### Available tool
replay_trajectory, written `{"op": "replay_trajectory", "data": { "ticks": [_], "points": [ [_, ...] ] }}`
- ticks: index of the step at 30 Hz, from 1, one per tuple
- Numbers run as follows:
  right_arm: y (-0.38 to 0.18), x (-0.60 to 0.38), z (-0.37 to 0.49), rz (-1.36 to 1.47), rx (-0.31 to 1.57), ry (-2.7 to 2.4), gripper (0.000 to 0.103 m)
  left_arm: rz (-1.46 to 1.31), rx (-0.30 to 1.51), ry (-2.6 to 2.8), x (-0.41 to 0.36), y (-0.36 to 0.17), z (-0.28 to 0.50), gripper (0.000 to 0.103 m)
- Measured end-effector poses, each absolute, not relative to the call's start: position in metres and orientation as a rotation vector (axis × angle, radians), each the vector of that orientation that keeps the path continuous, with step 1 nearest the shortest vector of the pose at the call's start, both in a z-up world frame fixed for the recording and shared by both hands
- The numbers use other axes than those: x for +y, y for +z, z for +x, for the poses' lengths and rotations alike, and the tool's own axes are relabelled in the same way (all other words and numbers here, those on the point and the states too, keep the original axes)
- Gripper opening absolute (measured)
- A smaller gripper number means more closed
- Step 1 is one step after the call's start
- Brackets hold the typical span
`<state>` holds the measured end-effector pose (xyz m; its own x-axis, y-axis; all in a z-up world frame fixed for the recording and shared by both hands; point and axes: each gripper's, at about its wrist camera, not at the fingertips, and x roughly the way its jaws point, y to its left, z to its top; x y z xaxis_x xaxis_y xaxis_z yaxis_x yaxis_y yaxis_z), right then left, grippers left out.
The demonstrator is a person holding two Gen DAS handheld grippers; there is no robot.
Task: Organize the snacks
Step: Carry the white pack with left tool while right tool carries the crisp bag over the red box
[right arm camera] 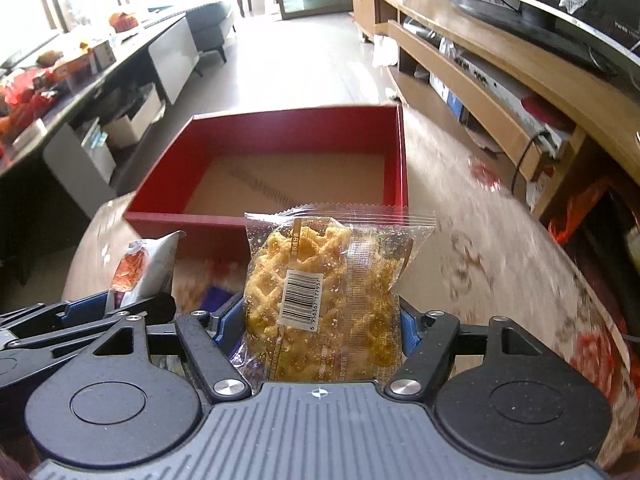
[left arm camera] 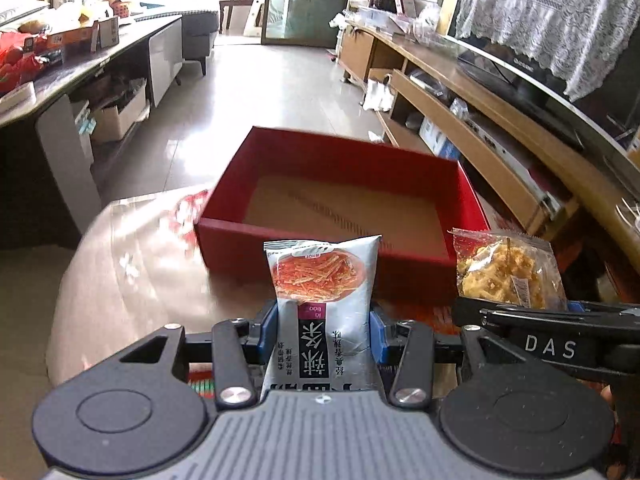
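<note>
Foil-film spicy-strip packet (left arm camera: 322,304): clamped upright in left claw (left arm camera: 323,330), jaws narrow, blue pads (left arm camera: 269,330) pressing both side edges at lower half. Light, soft, slippery film; likely to slide or buckle under loose grip. Best held low on flat sealed sides, as shown.

Clear crinkle-film cracker packet (right arm camera: 324,292): clamped in right claw (right arm camera: 322,326), jaws at medium width around packet body. Light but fragile; fried lattice contents prone to crumbling, loose crumbs already visible inside. Firm squeeze not advised; hold across body with modest pressure, or by crimped end seal.

Both packets carried above worktop (right arm camera: 500,264), just short of near wall of red box (right arm camera: 256,136). Box open-topped, cardboard floor bare, near worktop edge. Probable step: transport toward box. Release low inside box recommended for cracker packet to limit breakage.
</note>
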<state>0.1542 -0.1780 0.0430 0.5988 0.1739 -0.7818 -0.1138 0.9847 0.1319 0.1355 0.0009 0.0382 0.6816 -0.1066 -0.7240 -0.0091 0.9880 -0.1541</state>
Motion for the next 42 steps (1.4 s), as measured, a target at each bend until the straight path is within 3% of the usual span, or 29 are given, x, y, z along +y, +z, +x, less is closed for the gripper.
{"op": "replay_trajectory", "data": {
  "ticks": [18, 42],
  "points": [
    [0.047, -0.172, 0.244, 0.106, 0.864, 0.167, 0.078, -0.145, 0.778, 0.002, 0.002, 0.042, 0.231, 0.042],
    [0.008, -0.177, 0.294, 0.182, 0.909, 0.172, 0.077, -0.122, 0.826, 0.046, -0.01, 0.005, 0.288, 0.041]
  ]
}}
